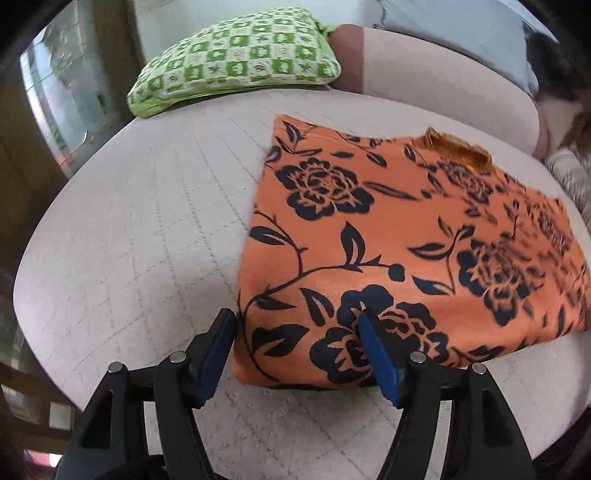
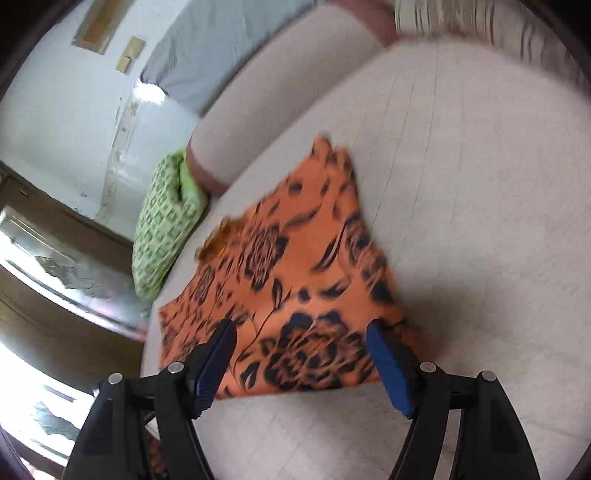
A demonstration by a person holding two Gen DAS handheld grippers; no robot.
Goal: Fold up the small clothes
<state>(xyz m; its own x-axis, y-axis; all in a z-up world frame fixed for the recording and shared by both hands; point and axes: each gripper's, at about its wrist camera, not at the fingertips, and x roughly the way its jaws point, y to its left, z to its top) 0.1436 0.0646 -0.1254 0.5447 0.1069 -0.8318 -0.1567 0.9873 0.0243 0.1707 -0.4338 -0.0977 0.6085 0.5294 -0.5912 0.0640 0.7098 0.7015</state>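
Note:
An orange garment with black flowers [image 1: 388, 236] lies folded into a rough rectangle on the pale quilted sofa seat [image 1: 147, 229]. A bit of its lighter orange inside shows at the far edge. My left gripper [image 1: 295, 321] is open over the garment's near left corner, its blue pads [image 1: 376, 350] apart, one just off the cloth's left edge and one above the print. In the right wrist view the same garment [image 2: 295, 273] lies ahead, and my right gripper [image 2: 301, 332] stands open over its near edge with nothing pinched between the pads.
A green and white checked cushion [image 1: 236, 55] rests at the back left of the seat, also seen as the cushion [image 2: 166, 225] by the sofa backrest [image 2: 258, 92]. A grey pillow [image 1: 461, 29] lies on the backrest. Striped cloth [image 2: 461, 22] lies far right.

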